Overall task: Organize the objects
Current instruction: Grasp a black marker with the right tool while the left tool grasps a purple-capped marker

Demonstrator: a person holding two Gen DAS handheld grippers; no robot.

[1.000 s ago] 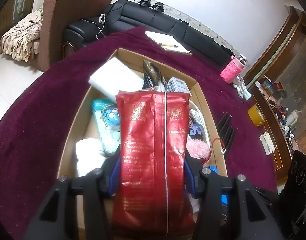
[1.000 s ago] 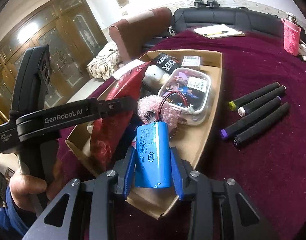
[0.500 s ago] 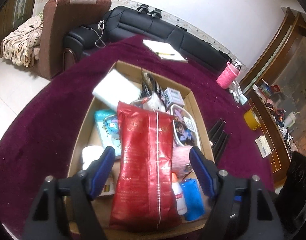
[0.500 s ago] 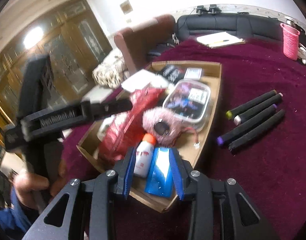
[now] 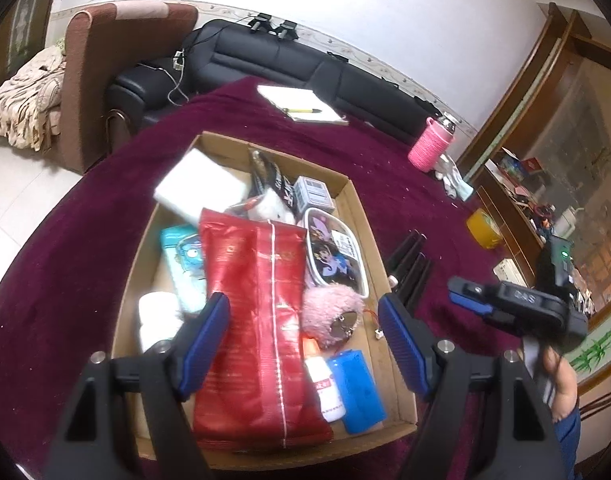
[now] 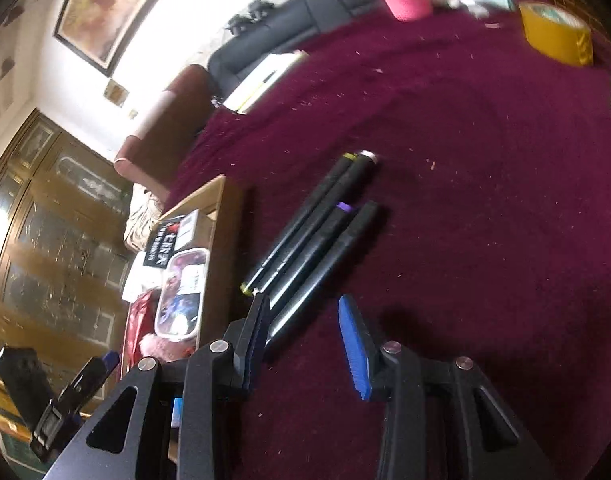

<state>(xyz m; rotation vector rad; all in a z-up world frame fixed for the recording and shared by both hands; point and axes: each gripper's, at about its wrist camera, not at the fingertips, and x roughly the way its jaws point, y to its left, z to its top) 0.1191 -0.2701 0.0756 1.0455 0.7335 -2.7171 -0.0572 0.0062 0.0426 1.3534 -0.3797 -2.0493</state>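
Black markers (image 6: 313, 240) lie parallel, pointing away from box (image 6: 215, 240).

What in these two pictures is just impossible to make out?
- Print on the red foil snack bag: left wrist view, blurred and too small.
- Cardboard box floor: left wrist view, covered by its contents.
- Black marker pens, near tips: right wrist view, behind the right gripper.
- Blue cylindrical battery: right wrist view, mostly hidden by that gripper.

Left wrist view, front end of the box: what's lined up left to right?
White roll → red foil bag → small white bottle with orange cap → blue battery → box wall → right gripper, off over the cloth.
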